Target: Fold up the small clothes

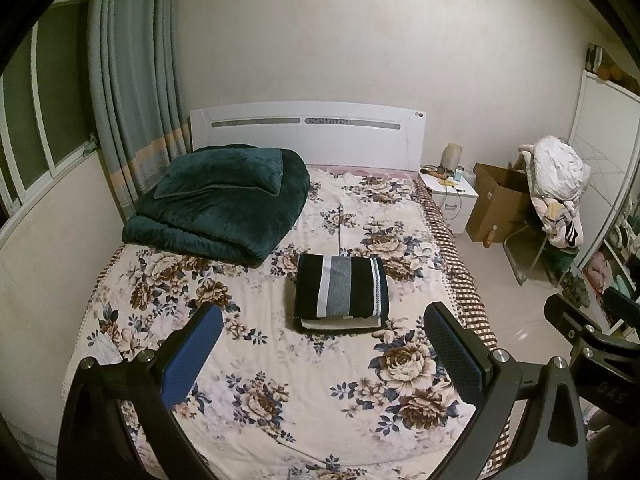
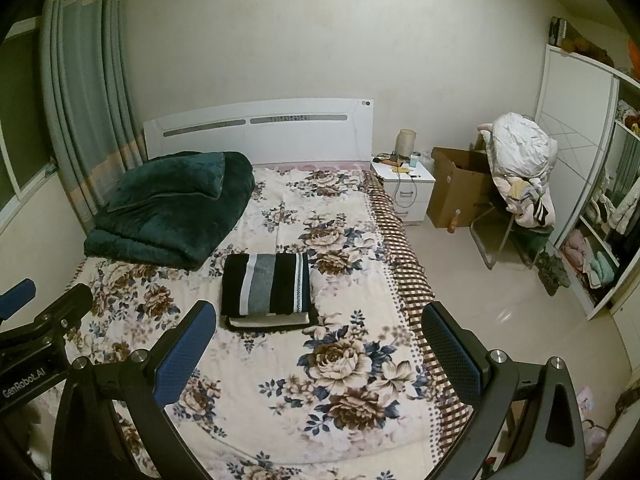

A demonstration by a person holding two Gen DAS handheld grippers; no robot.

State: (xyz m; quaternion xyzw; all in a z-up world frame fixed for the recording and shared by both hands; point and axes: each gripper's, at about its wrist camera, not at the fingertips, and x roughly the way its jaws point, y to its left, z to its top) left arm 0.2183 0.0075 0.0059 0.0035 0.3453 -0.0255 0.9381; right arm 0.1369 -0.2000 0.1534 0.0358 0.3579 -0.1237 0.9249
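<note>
- The folded garment (image 1: 342,290) lies on the bed (image 1: 280,360), near the middle of its width and closer to the foot than to the headboard (image 1: 308,132). It sits ahead of both grippers, with bare bedspread between them and it.
- From the left gripper (image 1: 324,356) it lies straight ahead, a touch right of centre. From the right gripper (image 2: 320,354) the same garment (image 2: 267,286) lies ahead and to the left. The left one looks the better lined up, though neither is clearly nearer.
- Both grippers hang over the foot of the bed with jaws wide apart and nothing between them. Each camera catches the other gripper at its frame edge, so they are held side by side.
- The garment is a squarish, flat packet only slightly longer front to back, its stripes running away from the cameras towards the headboard. The near edge shows stacked layers, with a pale layer under the dark top.
- It looks knitted: black with white and grey bands and a narrow patterned strip. It is soft, so likely to sag if lifted by one edge.
- The task seems well advanced for this piece, as it already lies folded.
- The bedspread is a soft floral cloth with a checked border. A plush dark green quilt (image 1: 224,200) lies folded behind the garment to the left, apart from it.
</note>
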